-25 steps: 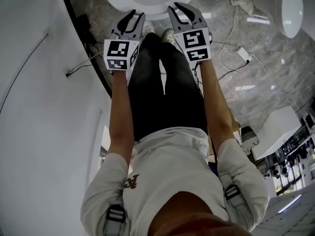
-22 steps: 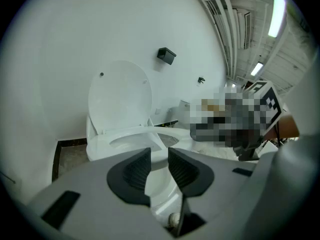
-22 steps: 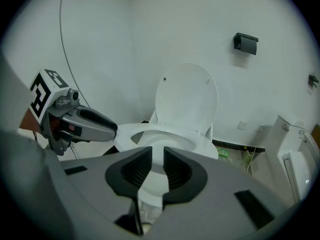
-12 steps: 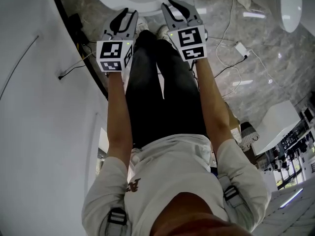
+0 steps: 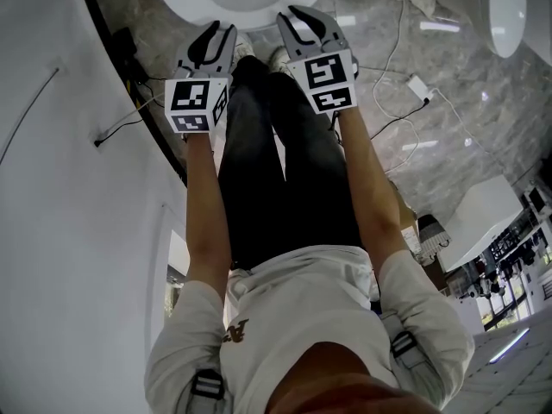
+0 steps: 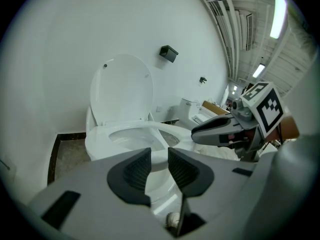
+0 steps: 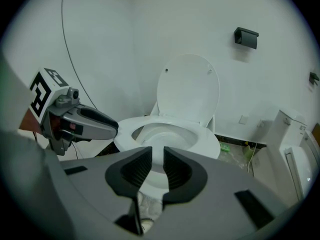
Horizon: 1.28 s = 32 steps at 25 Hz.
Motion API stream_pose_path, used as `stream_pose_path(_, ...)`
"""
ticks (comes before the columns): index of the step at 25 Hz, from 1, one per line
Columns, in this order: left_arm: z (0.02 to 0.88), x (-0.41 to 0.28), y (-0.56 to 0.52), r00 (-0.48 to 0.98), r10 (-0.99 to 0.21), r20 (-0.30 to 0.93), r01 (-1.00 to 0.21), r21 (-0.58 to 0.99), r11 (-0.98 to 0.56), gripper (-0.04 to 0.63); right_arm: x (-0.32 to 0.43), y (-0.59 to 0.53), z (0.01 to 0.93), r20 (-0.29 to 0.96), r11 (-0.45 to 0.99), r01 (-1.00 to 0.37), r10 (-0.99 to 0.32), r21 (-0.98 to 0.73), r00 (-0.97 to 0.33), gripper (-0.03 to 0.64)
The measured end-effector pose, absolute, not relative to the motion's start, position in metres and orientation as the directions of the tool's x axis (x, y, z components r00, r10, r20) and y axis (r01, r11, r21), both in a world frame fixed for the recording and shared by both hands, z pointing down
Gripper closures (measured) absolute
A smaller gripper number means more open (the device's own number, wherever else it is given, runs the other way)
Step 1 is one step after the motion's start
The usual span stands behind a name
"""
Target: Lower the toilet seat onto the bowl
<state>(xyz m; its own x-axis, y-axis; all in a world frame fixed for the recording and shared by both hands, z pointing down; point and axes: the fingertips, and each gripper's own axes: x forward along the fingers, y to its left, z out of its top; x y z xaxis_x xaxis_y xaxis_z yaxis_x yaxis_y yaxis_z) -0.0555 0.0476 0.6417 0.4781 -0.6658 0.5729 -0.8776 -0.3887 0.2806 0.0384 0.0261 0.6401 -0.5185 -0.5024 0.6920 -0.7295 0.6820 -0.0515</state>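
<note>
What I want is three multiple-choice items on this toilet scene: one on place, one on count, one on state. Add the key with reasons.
1. Where is the black box?
A) on the floor
B) on the wall above the toilet
C) in the bowl

2. How many grippers show in the head view?
A) one
B) two
C) four

3. How does the toilet lid stand?
A) raised
B) shut
C) torn off

Key:
1 B, it hangs high on the wall, up beside the lid.
2 B, the left gripper and the right gripper.
3 A, it stands upright at the back of the toilet.
</note>
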Motion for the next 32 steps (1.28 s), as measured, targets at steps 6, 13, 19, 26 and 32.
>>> stream_pose_path(6,0.654,-0.051,0.053,0.474,-0.658,0.585,-0.880,0.283,-0.383,0.477,0.042,0.033,0.653,0.702,0.690,-0.721,-0.482,-0.063,-0.524,0.531)
stream_pose_path(13,0.669,-0.051,0.059,0.468,-0.648,0.601,-0.882,0.277,-0.381,0.477,0.042,0.039,0.668,0.712,0.690,-0.719,-0.467,-0.078,-0.524,0.531)
stream_pose_path(19,0.683,-0.050,0.062,0.460,-0.642,0.613,-0.886,0.277,-0.370,0.477,0.043,0.044,0.682,0.721,0.695,-0.714,-0.452,-0.085,-0.525,0.531)
stream_pose_path(26,0.698,-0.047,0.065,0.465,-0.627,0.625,-0.884,0.290,-0.366,0.477,0.045,0.049,0.698,0.744,0.707,-0.701,-0.420,-0.091,-0.520,0.531)
stream_pose_path(32,0.712,-0.046,0.068,0.466,-0.614,0.637,-0.883,0.295,-0.365,0.477,0.045,0.052,0.713,0.758,0.705,-0.702,-0.402,-0.102,-0.514,0.531)
